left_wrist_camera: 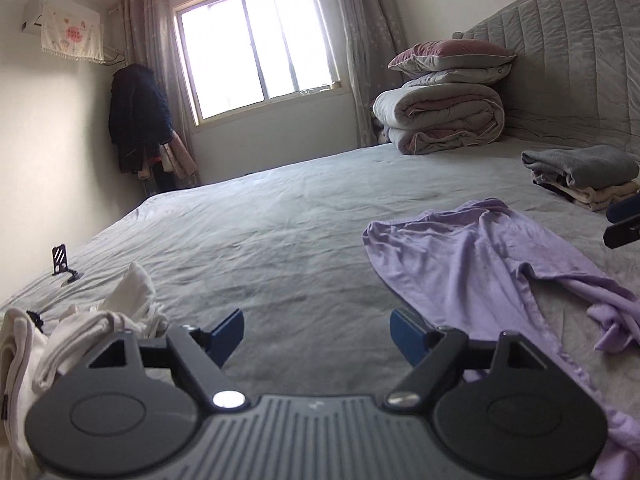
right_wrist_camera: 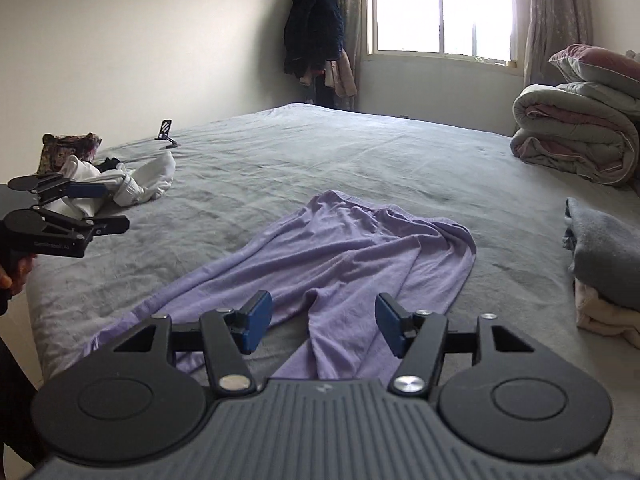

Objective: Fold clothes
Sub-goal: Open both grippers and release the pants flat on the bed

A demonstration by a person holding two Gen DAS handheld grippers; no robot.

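Note:
Lilac trousers point(right_wrist_camera: 340, 248) lie spread on the grey bed sheet point(right_wrist_camera: 320, 152), waistband at the far end and legs running toward me. My right gripper point(right_wrist_camera: 324, 328) hovers open over the fork of the legs, its blue pads clear of the fabric. In the left wrist view the trousers point(left_wrist_camera: 472, 256) lie to the right, and my left gripper point(left_wrist_camera: 318, 334) stands open above bare sheet point(left_wrist_camera: 280, 240) with nothing between its fingers. The right wrist view shows the left gripper point(right_wrist_camera: 108, 207) at the left edge, held in a hand. The right gripper point(left_wrist_camera: 618, 220) peeks in at the left wrist view's right edge.
A heap of white clothes point(left_wrist_camera: 100, 332) lies at the left beside a small black phone stand point(left_wrist_camera: 60, 264). A folded grey and beige stack point(left_wrist_camera: 584, 176) sits at the right. Rolled quilts and a pillow point(left_wrist_camera: 440, 120) rest by the padded headboard point(left_wrist_camera: 580, 60).

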